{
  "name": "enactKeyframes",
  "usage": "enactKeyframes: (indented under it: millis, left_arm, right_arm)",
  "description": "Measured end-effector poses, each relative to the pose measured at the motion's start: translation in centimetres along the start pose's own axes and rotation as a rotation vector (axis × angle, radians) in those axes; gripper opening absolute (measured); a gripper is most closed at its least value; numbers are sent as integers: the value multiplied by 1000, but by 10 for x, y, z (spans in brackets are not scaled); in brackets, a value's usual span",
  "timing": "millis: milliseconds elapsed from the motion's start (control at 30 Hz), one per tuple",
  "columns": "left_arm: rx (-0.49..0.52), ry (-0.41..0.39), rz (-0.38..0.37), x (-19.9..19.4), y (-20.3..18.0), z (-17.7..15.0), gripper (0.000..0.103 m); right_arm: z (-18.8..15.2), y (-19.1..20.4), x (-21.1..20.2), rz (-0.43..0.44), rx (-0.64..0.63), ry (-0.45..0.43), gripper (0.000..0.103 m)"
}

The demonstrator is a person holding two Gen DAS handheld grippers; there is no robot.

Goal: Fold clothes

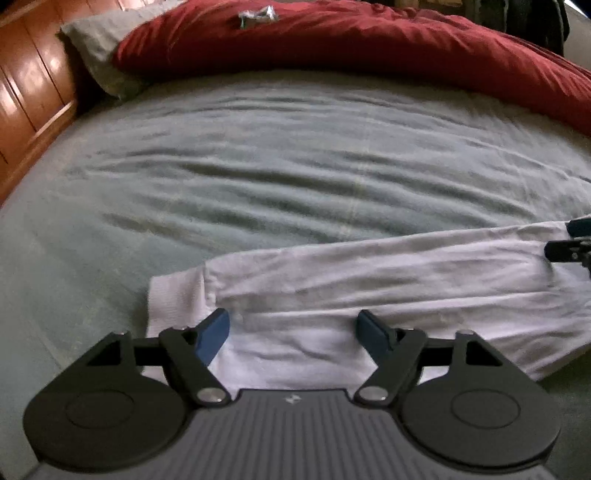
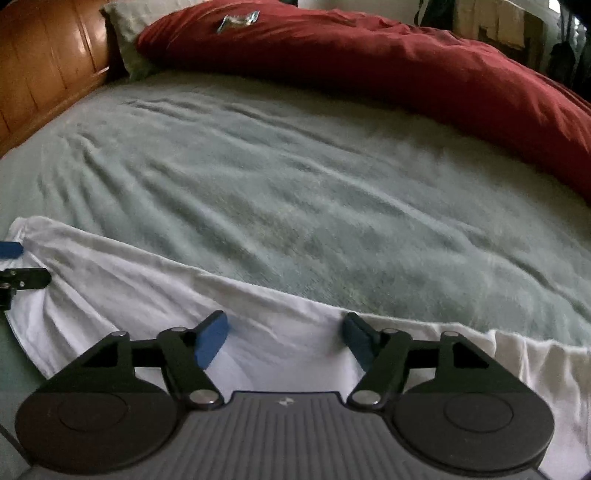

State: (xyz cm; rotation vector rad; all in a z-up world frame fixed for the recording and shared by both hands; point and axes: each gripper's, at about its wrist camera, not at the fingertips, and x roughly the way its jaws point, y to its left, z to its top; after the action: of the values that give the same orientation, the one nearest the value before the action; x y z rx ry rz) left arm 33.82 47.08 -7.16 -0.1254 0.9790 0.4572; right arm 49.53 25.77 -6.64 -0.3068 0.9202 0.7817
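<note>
A white garment (image 1: 369, 273) lies folded into a long strip across the near part of the grey-green bed sheet (image 1: 277, 155). My left gripper (image 1: 295, 332) hovers open over the strip's left end, its blue pads (image 1: 214, 334) spread wide with white cloth showing between them. In the right wrist view the same garment (image 2: 129, 280) runs from the left edge down to the lower right. My right gripper (image 2: 282, 336) stands open above its near edge, nothing pinched. Each gripper shows at the other view's border: the right gripper (image 1: 570, 240), the left gripper (image 2: 14, 266).
A red duvet (image 1: 351, 40) is bunched along the far side of the bed, with a small crumpled silvery item (image 1: 258, 14) on top. A grey pillow (image 1: 96, 51) leans at the wooden headboard (image 1: 29, 85) on the left. Dark clothes (image 2: 561, 62) hang at far right.
</note>
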Motion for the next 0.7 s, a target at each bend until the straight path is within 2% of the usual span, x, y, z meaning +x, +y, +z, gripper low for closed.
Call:
enactKeyframes:
  millis: [67,167,233,300,433,600,700]
  left_arm:
    - [9,-17,-26,-11,-9,3,73]
    - [23,-41,-64,-27,-23,8,74]
    - [65,-52,-94,-32,-46,11,74]
    - [109,-62,-125,-37,-70,13,75]
    - [134,-63,-190,-48,-122,14,75]
    - [182,-57,-319,-76,-199,6,76]
    - [234,-42,-390,-89,-250,-4,76]
  right_arm:
    - [-3,-8,-21,14,12,-33,73]
    - [-17,-29,-57,-18,49,-65,76]
    - [-30,-44,-77,-41,76,-78,77]
    - [-49,-62,-97,-68,102,-89,79]
    - [-94,-95,-129,-127,131,-85,80]
    - [-154,-138,-177,-192,204,-75,83]
    - [-191,-162,-197,-194,264,-34,84]
